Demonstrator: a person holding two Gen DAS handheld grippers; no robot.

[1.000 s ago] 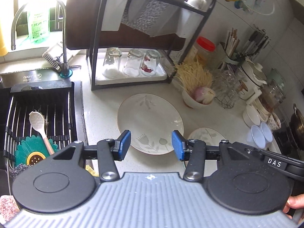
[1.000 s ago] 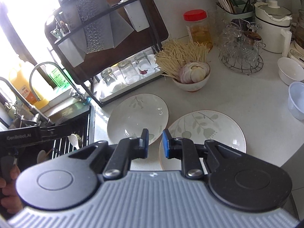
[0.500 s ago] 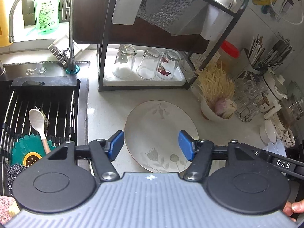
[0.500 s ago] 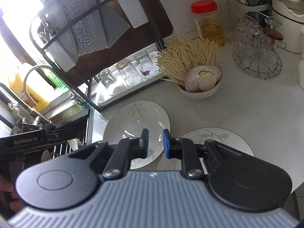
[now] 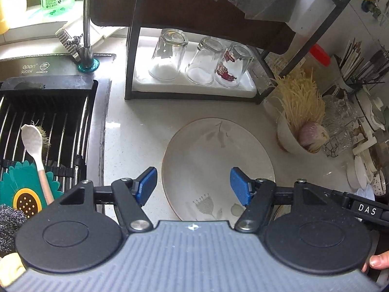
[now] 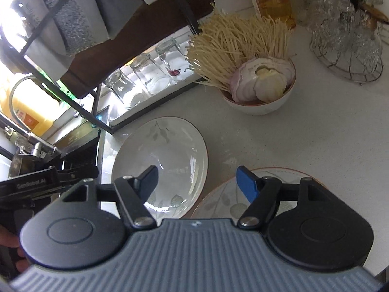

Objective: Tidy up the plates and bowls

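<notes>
Both of my grippers have come down closer to the counter, and the plates look bigger now than a second ago. My left gripper has its jaws spread wide, with nothing between them. It hangs over the near edge of the left plate, which lies flat on the counter beside the sink rack. My right gripper has just been opening its jaws, and they stand wide too, holding nothing. Its blue pad sits over the rim of the right plate, which lies just beside the left plate.

I think the jaws are open this wide so each one can slip over a plate rim and pinch it.

Only my left view shows the sink rack with the white spoon on it. Only my right view shows the second plate well, and the bowl with noodles and onion sits clear there.
</notes>
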